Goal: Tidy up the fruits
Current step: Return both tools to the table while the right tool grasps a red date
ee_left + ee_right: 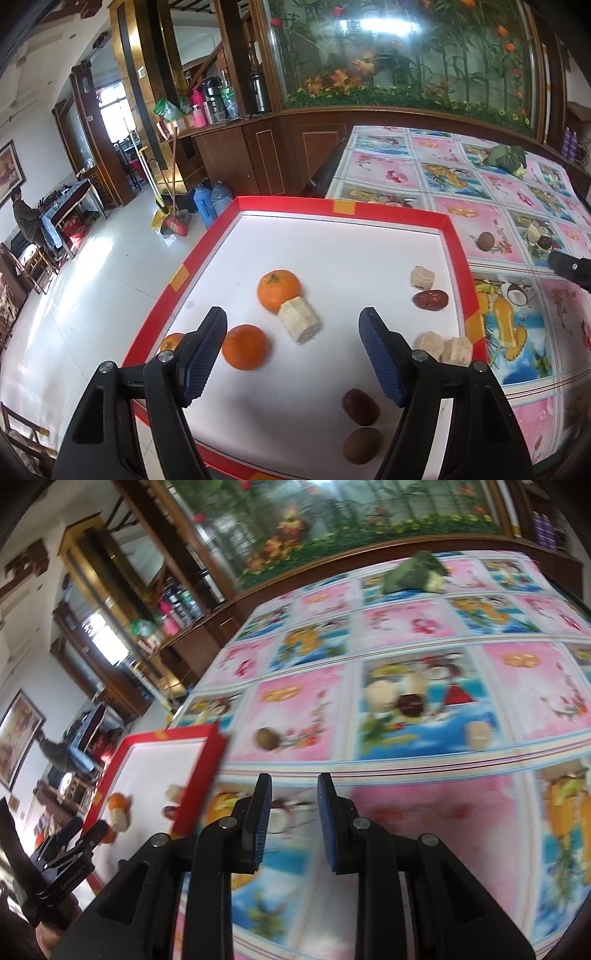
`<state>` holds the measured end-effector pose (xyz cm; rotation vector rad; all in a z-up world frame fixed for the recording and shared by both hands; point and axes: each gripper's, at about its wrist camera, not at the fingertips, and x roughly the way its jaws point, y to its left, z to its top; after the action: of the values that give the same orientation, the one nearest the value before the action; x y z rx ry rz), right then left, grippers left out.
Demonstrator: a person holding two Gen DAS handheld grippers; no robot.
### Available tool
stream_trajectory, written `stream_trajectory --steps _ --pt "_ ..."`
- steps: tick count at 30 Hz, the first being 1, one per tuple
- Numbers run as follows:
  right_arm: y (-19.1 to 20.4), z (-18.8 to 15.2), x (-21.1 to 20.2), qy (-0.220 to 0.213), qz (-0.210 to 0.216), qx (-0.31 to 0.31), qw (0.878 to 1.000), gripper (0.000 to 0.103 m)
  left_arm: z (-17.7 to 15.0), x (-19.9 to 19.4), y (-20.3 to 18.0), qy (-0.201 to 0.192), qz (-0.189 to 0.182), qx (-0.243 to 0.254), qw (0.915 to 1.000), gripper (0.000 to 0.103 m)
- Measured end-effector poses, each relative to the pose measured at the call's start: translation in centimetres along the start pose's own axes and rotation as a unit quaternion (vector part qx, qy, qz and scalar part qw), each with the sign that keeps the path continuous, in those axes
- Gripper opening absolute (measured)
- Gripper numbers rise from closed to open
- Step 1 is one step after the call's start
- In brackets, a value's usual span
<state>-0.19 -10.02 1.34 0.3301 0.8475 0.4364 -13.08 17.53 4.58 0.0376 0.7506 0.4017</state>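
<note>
Now your left gripper (293,328) hangs with its jaws spread wide and empty above the white tray (369,243), the one with the red rim. Between the two blue pads (207,354) you see one orange (244,347) close to the left pad and a pale cut block (299,319) that leans against a second orange (279,291). Two dark red dates (430,300) (361,406) and a brown kiwi (362,445) also lie on the tray, with more pale blocks (443,349) near the right rim.

Your right gripper (294,821) is over the flowered tablecloth (424,657), its jaws partly apart with nothing between them. One small brown round fruit (269,738) lies on the cloth just outside the tray, ahead of this gripper; this seems to be the piece not yet collected. A green vegetable (413,572) is at the far end of the table, well apart.

For the left side, I think the near orange is the easy target. Please centre it between the pads before you lower, because now it sits off to the left and one pad may push it and make it roll. Close slowly and only until it is held; the skin is soft. For the right side, bring the gripper forward over the brown fruit and come down straight, since a round fruit can escape sideways on the smooth cloth. The right view is blurred, so slow down first.
</note>
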Motion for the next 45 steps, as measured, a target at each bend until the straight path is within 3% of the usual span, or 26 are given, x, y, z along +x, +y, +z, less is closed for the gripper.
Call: stream_trajectory --steps 7,15,16,18,19,28,35,41,45 --pt "-5.6 1.3 -2.2 -0.013 -0.029 0.046 0.998 0.027 0.1 -0.5 -3.2 0.003 -0.012 0.034 0.9993 0.078" --pt "-5.9 2.5 -1.7 -0.007 -0.055 0.005 0.998 0.028 0.3 -1.3 -6.6 0.003 -0.027 0.065 0.9975 0.078" --pt "-5.6 2.7 -1.3 -0.003 -0.055 -0.009 0.998 0.031 0.5 -1.3 -7.0 0.003 -0.029 0.070 0.9972 0.078" --pt "-5.3 3.2 -0.6 0.000 -0.058 -0.027 0.998 0.052 0.7 -1.4 -7.6 0.005 -0.033 0.076 0.9966 0.078" --pt "-5.1 3.5 -0.3 -0.002 -0.063 -0.036 0.997 0.054 1.0 -1.4 -8.0 0.006 -0.035 0.079 0.9963 0.078" --pt "-5.0 5.5 3.4 0.019 -0.071 -0.084 0.994 0.054 3.0 -1.1 -10.1 0.008 -0.052 0.085 0.9950 0.078" --pt "-4.7 5.4 5.5 0.048 -0.096 -0.117 0.987 0.036 4.1 -0.1 -11.8 0.020 -0.074 0.089 0.9931 0.078" --pt "-4.3 5.5 6.1 0.044 -0.124 -0.149 0.980 0.020 5.7 1.5 -13.2 0.031 -0.083 0.095 0.9916 0.078" --pt "-4.4 5.6 5.8 0.044 -0.123 -0.149 0.980 0.020 6.3 2.6 -14.0 0.042 -0.090 0.097 0.9902 0.078"
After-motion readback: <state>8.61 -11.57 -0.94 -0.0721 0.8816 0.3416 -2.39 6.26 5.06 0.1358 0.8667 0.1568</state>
